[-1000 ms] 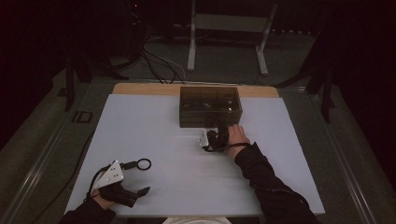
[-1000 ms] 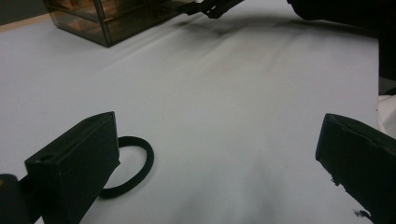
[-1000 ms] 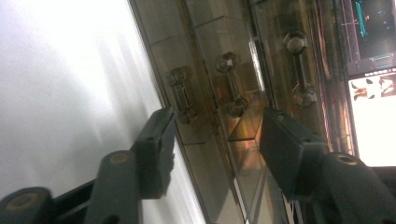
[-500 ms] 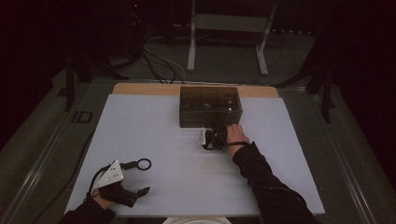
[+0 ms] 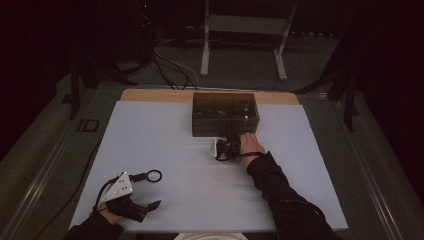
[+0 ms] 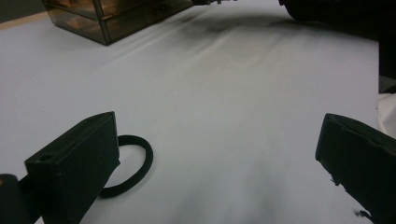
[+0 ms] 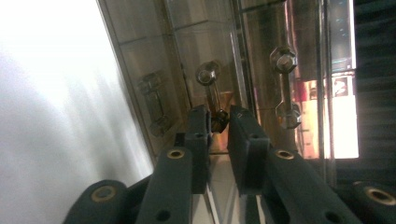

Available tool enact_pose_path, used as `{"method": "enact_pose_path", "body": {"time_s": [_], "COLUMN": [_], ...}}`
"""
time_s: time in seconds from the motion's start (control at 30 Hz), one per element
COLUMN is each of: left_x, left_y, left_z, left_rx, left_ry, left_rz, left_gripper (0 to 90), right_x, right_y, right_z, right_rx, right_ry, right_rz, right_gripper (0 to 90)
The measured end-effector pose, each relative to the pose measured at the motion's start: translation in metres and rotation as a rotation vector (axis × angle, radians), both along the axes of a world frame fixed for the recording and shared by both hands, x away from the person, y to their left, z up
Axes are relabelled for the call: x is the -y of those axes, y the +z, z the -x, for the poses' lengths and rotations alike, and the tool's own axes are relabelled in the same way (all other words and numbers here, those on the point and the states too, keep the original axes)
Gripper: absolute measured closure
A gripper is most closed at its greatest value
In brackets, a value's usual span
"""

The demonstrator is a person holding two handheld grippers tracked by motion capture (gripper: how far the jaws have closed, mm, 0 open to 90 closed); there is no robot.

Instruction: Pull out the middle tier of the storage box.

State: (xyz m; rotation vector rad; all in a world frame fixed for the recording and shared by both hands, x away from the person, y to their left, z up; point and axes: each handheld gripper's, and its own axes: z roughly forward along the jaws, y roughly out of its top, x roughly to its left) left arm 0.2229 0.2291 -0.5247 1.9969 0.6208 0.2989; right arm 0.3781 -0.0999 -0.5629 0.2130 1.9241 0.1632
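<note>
The right hand-held gripper (image 7: pixel 218 122), its jaws just closing to a narrow gap around the near end of a drawer handle (image 7: pixel 212 95) on the smoked plastic box (image 5: pixel 225 113) at the surface's far edge, lies in line with that handle's long axis, while the left hand-held gripper (image 5: pixel 141 207) rests wide open near the front-left corner.

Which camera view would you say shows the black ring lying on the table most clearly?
The left gripper view: the black ring lies large on the white table, partly hidden behind one jaw. The high view shows the ring whole but small, beside the left gripper.
</note>
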Motion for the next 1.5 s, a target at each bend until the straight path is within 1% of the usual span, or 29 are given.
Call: {"method": "enact_pose_path", "body": {"time_s": [0.03,0.07,0.17,0.27,0.43,0.7,0.73,0.87,1.3,1.5], "left_x": [0.0,0.0,0.0,0.0,0.0,0.0,0.0,0.001,0.001,0.001], "left_y": [0.0,0.0,0.0,0.0,0.0,0.0,0.0,0.0,-0.001,0.0], "left_z": [0.0,0.0,0.0,0.0,0.0,0.0,0.0,0.0,0.0,0.0], "left_rx": [0.0,-0.001,0.0,-0.001,-0.001,-0.001,-0.001,-0.001,-0.002,-0.002], "left_ry": [0.0,0.0,0.0,0.0,0.0,0.0,0.0,0.001,-0.002,-0.001], "left_rz": [0.0,0.0,0.001,-0.002,-0.003,-0.006,-0.007,-0.006,-0.012,-0.012], "left_gripper": [1.1,1.0,1.0,1.1,1.0,1.0,1.1,1.0,1.0,1.0], "right_x": [0.0,-0.001,-0.001,-0.001,0.0,0.001,0.002,0.004,0.004,0.005], "right_y": [0.0,-0.001,-0.002,0.0,0.001,0.005,0.004,0.003,0.004,0.006], "right_z": [0.0,0.0,0.001,0.001,0.003,0.015,0.018,0.024,0.024,0.024], "right_rx": [0.0,0.011,0.012,0.006,0.007,-0.008,-0.011,-0.012,-0.02,-0.032], "right_ry": [0.0,0.0,-0.006,-0.012,-0.015,-0.005,0.002,0.011,0.013,0.016], "right_rz": [0.0,0.011,0.009,-0.009,-0.021,-0.025,-0.019,-0.011,-0.017,-0.024], "right_gripper": [78.7,78.9,79.2,79.9,80.1,80.1,80.0,80.0,79.8,79.5]}}
